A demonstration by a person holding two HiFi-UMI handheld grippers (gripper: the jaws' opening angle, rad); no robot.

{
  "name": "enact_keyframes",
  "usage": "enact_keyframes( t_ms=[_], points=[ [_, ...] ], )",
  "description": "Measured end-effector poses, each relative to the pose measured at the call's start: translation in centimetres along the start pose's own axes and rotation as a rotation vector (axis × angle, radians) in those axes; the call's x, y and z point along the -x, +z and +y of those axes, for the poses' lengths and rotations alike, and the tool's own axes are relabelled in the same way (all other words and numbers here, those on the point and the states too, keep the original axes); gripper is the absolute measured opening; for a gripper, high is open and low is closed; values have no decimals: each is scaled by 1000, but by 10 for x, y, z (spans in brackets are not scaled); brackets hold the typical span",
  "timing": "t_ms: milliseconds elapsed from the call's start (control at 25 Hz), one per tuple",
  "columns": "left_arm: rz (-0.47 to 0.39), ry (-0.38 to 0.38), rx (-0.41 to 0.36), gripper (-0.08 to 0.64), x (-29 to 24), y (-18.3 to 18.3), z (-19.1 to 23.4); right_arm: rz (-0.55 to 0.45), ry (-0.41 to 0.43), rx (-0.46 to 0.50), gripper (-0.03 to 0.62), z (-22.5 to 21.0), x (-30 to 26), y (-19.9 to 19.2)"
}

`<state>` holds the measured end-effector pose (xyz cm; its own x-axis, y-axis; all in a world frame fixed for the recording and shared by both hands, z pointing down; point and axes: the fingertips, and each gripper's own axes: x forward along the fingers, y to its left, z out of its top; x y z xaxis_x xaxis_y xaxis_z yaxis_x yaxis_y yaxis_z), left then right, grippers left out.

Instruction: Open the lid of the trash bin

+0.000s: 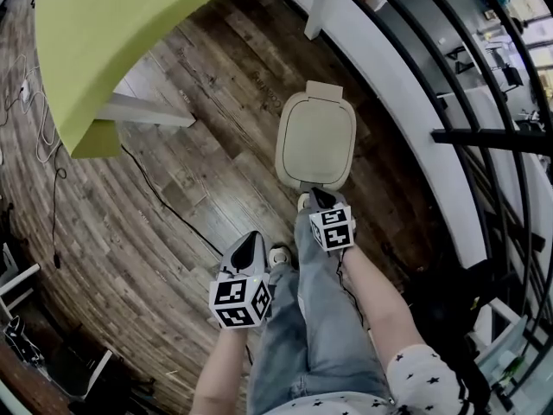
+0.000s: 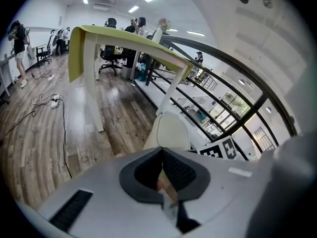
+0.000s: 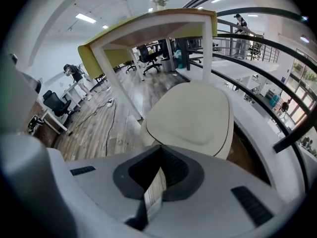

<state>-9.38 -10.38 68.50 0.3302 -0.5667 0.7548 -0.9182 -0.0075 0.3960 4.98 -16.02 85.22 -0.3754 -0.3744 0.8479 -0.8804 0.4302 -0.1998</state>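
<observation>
Lid [image 1: 316, 139] closed — whole only overhead

Cream trash bin [image 1: 315, 145], shut, upright on the wooden floor [image 1: 216, 162]

Seen from above it is a rounded rectangle, a little longer than wide, pale cream all over; its lid [image 3: 190, 114] lies flat and fully down, smooth and slightly domed, with a thin dark seam running round just inside the edge; a small squared hinge tab [image 1: 325, 90] of the same colour juts from the far end; the bin stands just beside the curved white base of the railing [image 1: 406, 102], near the corner of the green desk [image 1: 104, 33].
</observation>
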Motion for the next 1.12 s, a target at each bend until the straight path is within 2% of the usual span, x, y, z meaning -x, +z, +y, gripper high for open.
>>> enact_keyframes(
  t_ms=[440,800,1120],
  points=[
    [12,-9,10,12,-19,-7,2,25,-12,-5,-8,-7,-24,-4],
    [19,-17,17,12,-23,-10,1,-15,-11,-27,-7,-7,-25,-6],
    [21,-29,15,12,-24,-9,-4,31,-35,-31,-7,-8,-26,-7]
  ],
)
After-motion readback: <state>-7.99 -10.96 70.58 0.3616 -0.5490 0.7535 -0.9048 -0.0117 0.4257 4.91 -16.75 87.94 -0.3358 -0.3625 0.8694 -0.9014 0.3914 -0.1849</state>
